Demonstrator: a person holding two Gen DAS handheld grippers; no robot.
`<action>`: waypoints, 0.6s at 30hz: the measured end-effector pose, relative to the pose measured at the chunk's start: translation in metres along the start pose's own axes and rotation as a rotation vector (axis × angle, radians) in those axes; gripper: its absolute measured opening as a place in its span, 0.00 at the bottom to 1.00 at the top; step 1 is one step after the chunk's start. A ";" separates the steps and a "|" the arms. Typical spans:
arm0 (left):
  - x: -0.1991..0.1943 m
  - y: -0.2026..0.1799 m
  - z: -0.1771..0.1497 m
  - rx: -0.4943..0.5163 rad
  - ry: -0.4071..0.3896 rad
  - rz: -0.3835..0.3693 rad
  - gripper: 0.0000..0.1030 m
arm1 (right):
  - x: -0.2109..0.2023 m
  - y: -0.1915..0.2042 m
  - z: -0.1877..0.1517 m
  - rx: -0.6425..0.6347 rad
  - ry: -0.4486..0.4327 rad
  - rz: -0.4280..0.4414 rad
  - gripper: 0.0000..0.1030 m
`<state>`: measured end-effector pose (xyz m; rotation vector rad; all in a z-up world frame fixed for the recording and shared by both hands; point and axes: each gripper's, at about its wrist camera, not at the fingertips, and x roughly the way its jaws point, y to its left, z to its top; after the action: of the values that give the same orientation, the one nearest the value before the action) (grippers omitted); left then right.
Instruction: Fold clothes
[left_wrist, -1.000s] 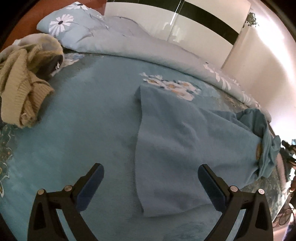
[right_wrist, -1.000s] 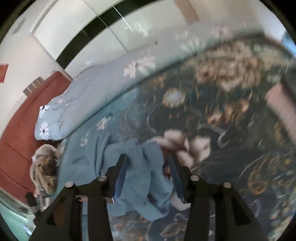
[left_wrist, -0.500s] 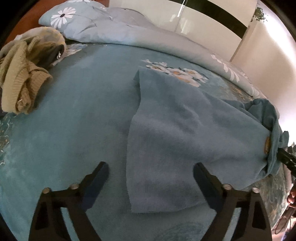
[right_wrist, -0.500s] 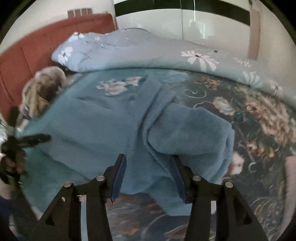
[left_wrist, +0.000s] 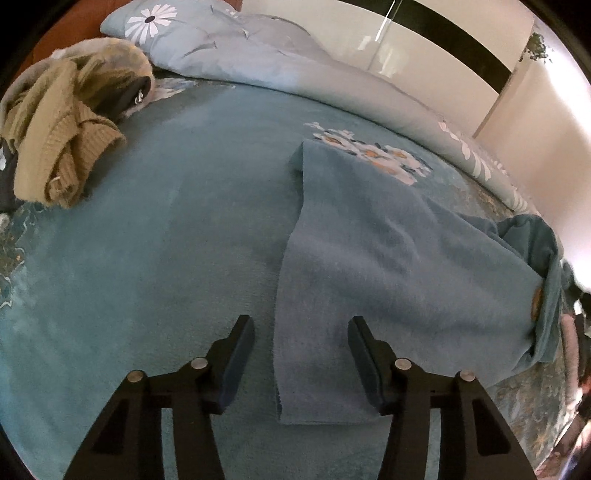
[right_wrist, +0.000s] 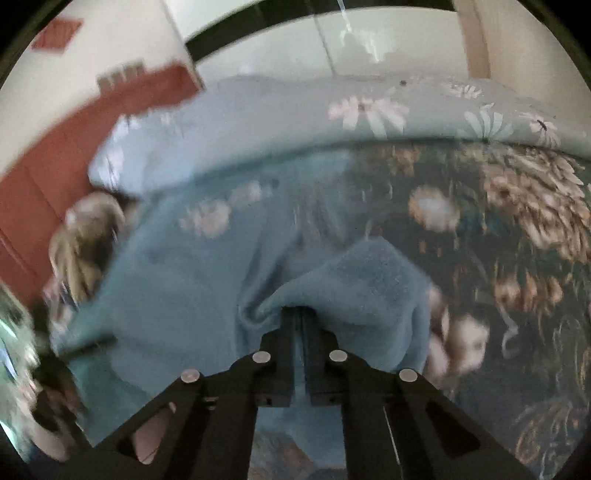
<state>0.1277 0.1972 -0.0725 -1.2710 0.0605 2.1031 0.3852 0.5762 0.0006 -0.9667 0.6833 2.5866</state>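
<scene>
A light blue fleece garment (left_wrist: 388, 258) lies spread on the teal bedspread, its near left edge running between my left gripper's fingers. My left gripper (left_wrist: 301, 328) is open, low over that edge, holding nothing. In the right wrist view the same garment (right_wrist: 207, 295) is bunched up at the fingers; my right gripper (right_wrist: 300, 314) is shut on a raised fold of it. That view is motion-blurred.
A tan knitted sweater (left_wrist: 59, 140) lies in a heap at the far left of the bed. A pale blue flowered duvet (left_wrist: 266, 62) is rolled along the far side. A red headboard (right_wrist: 55, 155) and white wardrobe doors (left_wrist: 406, 48) stand beyond.
My right gripper has closed on the garment's bunched fold. My left gripper's jaws have narrowed and it has dropped closer to the garment's near left edge.
</scene>
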 end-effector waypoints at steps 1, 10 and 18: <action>0.000 0.000 0.000 -0.002 0.000 -0.002 0.55 | -0.002 -0.001 0.014 0.008 -0.026 0.012 0.03; 0.000 0.004 0.003 -0.016 -0.001 -0.029 0.55 | 0.018 0.016 0.130 -0.010 -0.110 -0.002 0.03; -0.004 0.003 0.001 -0.008 -0.004 -0.050 0.56 | -0.008 0.012 0.064 -0.064 -0.022 0.017 0.03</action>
<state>0.1269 0.1935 -0.0697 -1.2604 0.0189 2.0652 0.3512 0.5987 0.0524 -0.9532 0.6097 2.6450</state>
